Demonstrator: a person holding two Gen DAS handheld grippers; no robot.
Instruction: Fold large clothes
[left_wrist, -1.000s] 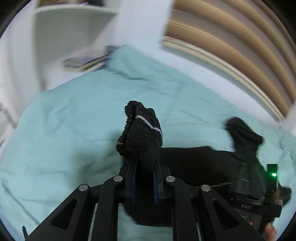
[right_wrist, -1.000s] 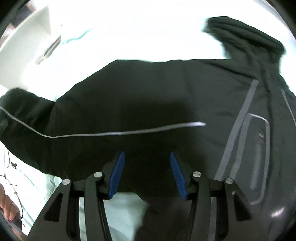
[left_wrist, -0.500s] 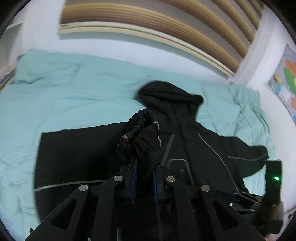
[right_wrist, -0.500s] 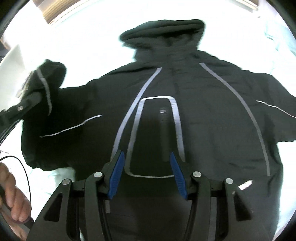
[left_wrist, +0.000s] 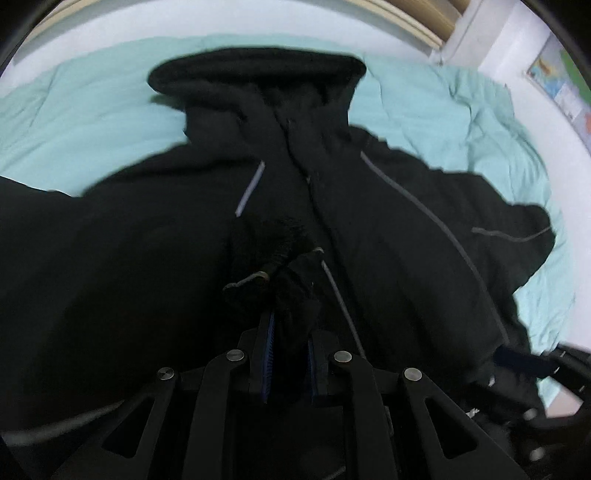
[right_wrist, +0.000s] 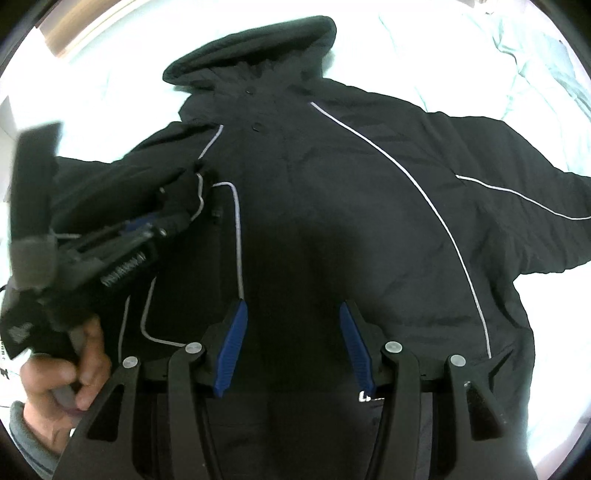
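A bed covered by a rumpled pale mint-green quilt (left_wrist: 476, 110) carries the work. Spread flat on it, front side up, is a large black hooded jacket with thin grey reflective piping (right_wrist: 332, 206); its hood (right_wrist: 258, 48) is turned toward the head edge of the bed, and one sleeve (right_wrist: 524, 221) is stretched out sideways toward the bed's side edge. The opposite sleeve is lifted across the jacket's chest, and its bunched black elastic cuff (left_wrist: 273, 254) is clamped between the narrowly closed blue-padded fingers of the left gripper (left_wrist: 290, 328), just above the chest panel. In the right wrist view that gripper is seen held by a bare hand (right_wrist: 62, 373) at the near left. The right gripper (right_wrist: 291, 332) is held over the jacket's lower front with its blue-padded fingers spread wide and nothing between them. A colourful wall map (left_wrist: 561, 85) is seen beyond the far corner of the bed.
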